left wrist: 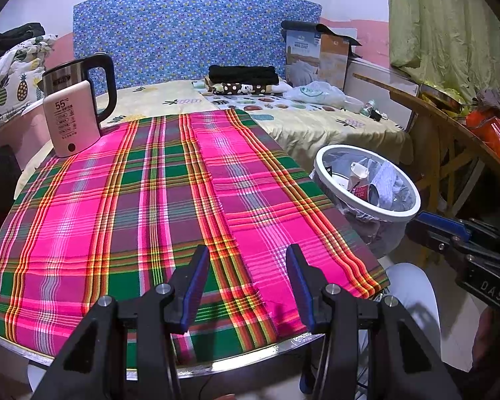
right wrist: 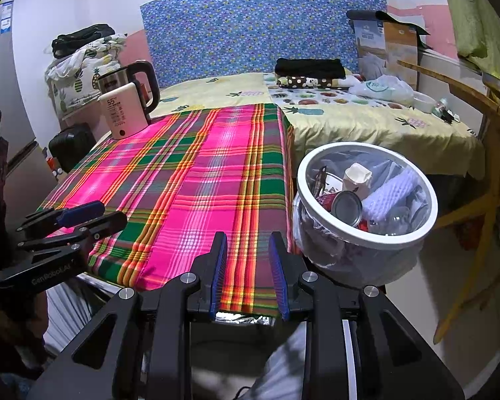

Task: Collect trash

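Plaid-clothed desk is showing no litter; bin at three o'clock is holding trash; both hand-held grippers, left and right, are hovering released, empty.

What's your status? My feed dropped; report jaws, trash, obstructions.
Left gripper and right gripper: jaws open, empty. White-rimmed trash bin beside table holds crumpled cup, can, foam net. Only the white electric kettle on the pink plaid tablecloth.

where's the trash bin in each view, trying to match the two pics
Left wrist view: the bin sits at right of centre, just past the right edge of the plaid cloth.
Right wrist view: the bin sits at right of centre, larger, beside the cloth's right edge.
Shared landmark: the kettle stands on the far left corner of the cloth in both.
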A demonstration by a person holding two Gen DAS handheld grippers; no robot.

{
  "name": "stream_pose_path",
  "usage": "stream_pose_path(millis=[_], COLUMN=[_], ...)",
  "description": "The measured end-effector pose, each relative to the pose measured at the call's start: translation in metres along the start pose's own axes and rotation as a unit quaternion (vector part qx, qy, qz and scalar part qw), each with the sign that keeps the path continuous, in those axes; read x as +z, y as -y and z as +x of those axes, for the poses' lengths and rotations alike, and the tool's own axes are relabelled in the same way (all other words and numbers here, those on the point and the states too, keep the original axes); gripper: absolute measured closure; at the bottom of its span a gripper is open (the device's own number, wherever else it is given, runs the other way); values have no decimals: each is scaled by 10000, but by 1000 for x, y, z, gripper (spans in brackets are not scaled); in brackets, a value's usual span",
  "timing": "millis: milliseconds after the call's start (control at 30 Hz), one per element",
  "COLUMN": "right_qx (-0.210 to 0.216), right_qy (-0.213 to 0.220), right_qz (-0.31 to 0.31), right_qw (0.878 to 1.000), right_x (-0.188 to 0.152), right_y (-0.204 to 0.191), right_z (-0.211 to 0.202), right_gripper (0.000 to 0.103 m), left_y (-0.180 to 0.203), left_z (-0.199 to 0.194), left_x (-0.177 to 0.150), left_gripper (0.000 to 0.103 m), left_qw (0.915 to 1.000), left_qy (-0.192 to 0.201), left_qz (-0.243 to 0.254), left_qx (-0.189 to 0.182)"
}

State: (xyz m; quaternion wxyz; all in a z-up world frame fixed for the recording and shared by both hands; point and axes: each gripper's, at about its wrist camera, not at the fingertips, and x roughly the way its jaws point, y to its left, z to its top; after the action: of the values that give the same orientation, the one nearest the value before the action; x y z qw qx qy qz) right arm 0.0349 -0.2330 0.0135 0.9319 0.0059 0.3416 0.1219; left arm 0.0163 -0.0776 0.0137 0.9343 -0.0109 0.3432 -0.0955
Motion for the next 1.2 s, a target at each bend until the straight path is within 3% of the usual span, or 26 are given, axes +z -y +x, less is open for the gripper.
stream_pose_path(millis=[1200], right_qx=[-3], right_qy=[-5], right_qz=[-10], right_qw=[10000], right_x=[1], right_y=[-3], right_z=[0], right_gripper=[76], left_y=[-8], left_z=[-1], left_x=[-3], left_gripper=[54], left_qw=[10000], left_qy=[-43], left_qz=[-49], left_qx=[45])
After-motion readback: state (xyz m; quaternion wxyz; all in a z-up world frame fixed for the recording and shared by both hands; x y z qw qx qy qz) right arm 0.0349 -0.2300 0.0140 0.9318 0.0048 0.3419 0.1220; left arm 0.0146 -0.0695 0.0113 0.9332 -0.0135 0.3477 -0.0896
